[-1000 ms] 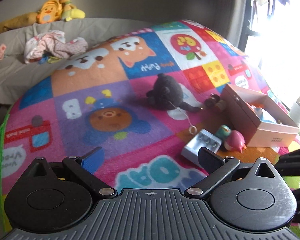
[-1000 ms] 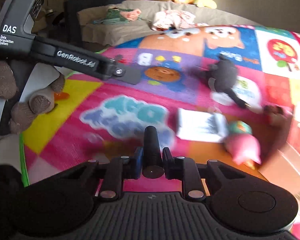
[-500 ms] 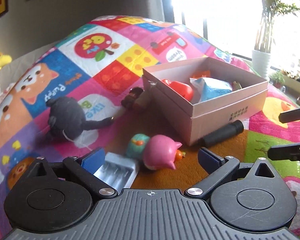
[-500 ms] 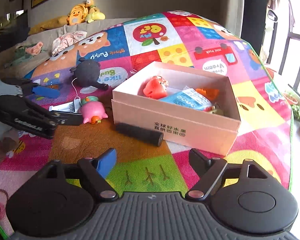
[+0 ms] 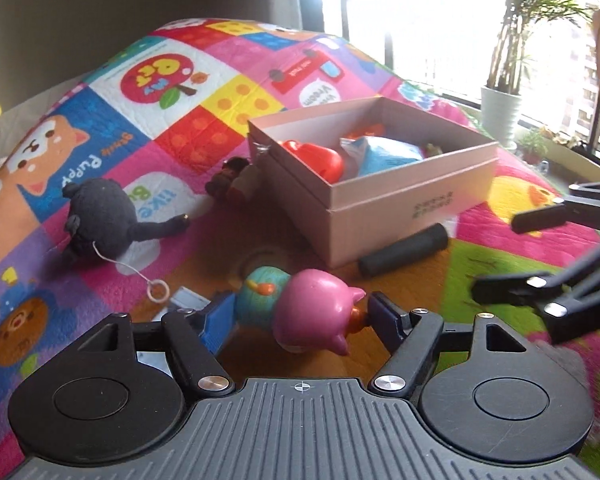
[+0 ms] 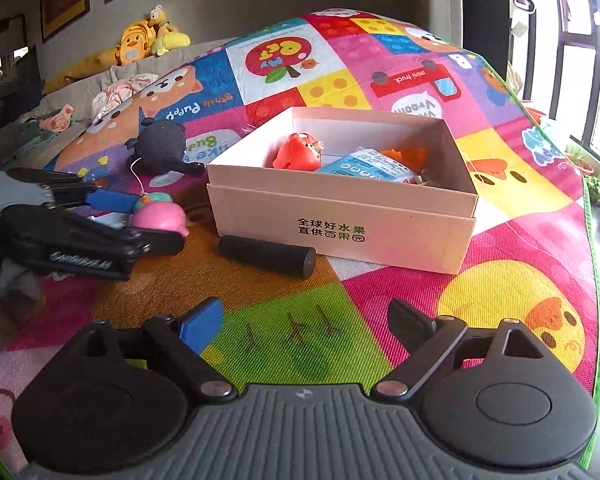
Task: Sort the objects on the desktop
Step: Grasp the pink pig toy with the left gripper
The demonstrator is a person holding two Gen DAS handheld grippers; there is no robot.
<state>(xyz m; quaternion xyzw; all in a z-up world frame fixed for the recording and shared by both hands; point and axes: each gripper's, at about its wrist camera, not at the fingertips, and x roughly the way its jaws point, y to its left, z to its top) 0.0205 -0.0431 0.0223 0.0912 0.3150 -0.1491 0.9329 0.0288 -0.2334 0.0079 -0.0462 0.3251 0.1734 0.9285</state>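
I am closing left hand-held gripper (image 5: 300, 312) round pink pig toy (image 5: 312, 320), jaws not yet pinching; right hand-held gripper (image 6: 306, 320), now emptied, is spread; black cylinder (image 6: 268, 256) lying beside box (image 6: 340, 224).

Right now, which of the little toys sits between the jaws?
The pink pig toy, lying between the left gripper's open jaws. The red toy is inside the box; the black plush lies farther off.
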